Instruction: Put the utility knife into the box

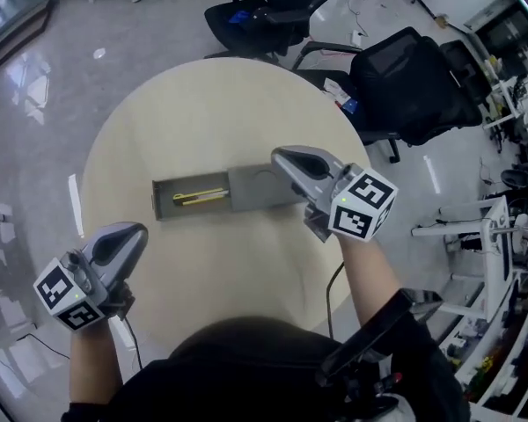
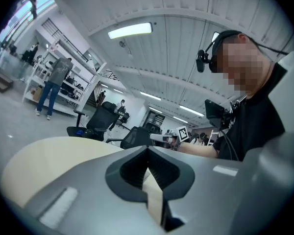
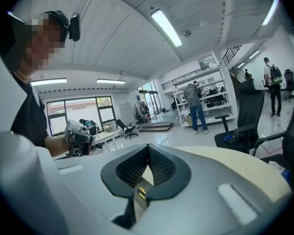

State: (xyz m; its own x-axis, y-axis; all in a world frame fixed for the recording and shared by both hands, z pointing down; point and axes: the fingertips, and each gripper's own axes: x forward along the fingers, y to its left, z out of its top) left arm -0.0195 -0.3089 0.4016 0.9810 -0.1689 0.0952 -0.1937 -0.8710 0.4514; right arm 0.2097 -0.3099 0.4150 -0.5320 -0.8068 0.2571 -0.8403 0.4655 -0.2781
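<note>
While my left gripper (image 1: 137, 233) hangs over the near-left rim of the round beige table (image 1: 220, 104), its two jaws are pressed together at the tips with nothing between them. Its own view shows the dark ribbed pads meeting in a single line, with only the pale tabletop visible below them.

My right gripper (image 1: 282, 157) is over the right end of the grey box (image 1: 262, 188). Its jaws also meet at their tips and grip nothing. Through the narrow slit under the closed pads I can see a sliver of grey with a yellow mark on it, lying lower down.

From the head view, the box lies lengthwise near the middle of the table. Its inner tray (image 1: 157, 202) is slid out to the left of the outer sleeve. The yellow utility knife (image 1: 201, 198) lies flat inside that open tray, along its length, well clear of both grippers. I cannot tell whether my right gripper touches the sleeve or is above it.

Black office chairs (image 1: 414, 82) stand on the glossy floor (image 1: 35, 104) beyond the far side of the table.
</note>
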